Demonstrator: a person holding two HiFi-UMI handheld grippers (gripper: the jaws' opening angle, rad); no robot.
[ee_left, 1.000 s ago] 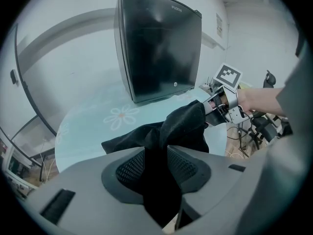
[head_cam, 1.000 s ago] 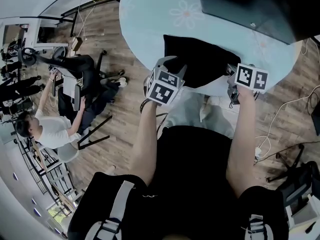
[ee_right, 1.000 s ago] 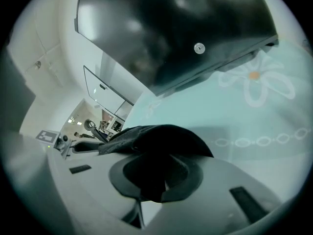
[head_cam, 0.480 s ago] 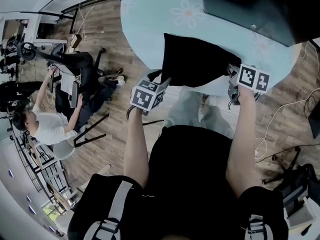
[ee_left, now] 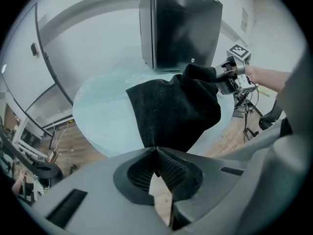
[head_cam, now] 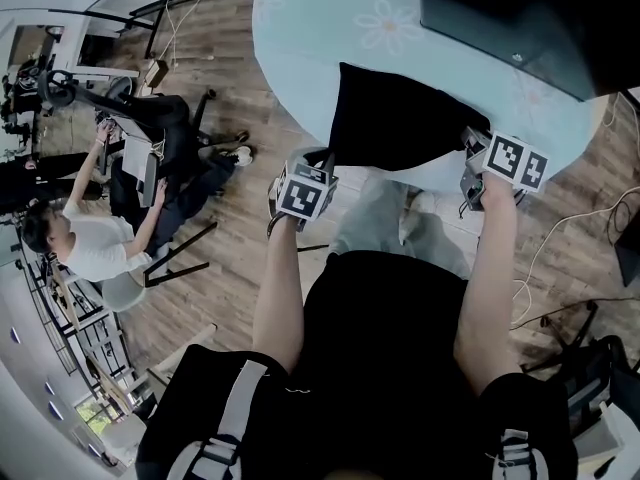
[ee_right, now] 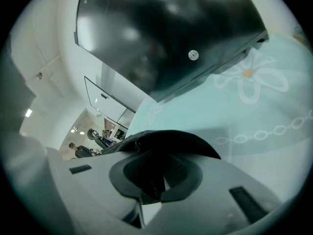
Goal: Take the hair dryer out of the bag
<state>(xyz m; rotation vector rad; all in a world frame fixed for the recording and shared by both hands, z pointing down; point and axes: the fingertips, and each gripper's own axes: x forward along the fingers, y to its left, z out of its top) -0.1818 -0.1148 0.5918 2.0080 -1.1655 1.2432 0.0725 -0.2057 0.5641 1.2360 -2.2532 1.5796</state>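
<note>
A black fabric bag (head_cam: pixel 395 128) lies on the round pale-blue table (head_cam: pixel 300 58), its near edge hanging over the rim. My left gripper (head_cam: pixel 322 160) is at the bag's near-left corner. In the left gripper view its jaws (ee_left: pixel 156 150) are shut, with the point of the bag (ee_left: pixel 171 106) pinched at their tip. My right gripper (head_cam: pixel 466 158) is shut on the bag's right edge and holds it raised (ee_left: pixel 222 80). Dark cloth fills its jaws (ee_right: pixel 159 177) in the right gripper view. The hair dryer is hidden from all views.
A tall black cabinet-like box (head_cam: pixel 530 18) stands on the table behind the bag (ee_left: pixel 178 26). At the left a seated person (head_cam: pixel 85 248) and office chairs (head_cam: pixel 160 138) occupy the wooden floor. Cables (head_cam: pixel 560 238) trail on the floor at the right.
My left gripper slid off the bag's near edge, down and to the left, and now sits at the bag's near-left corner. The right gripper has kept its hold and place.
</note>
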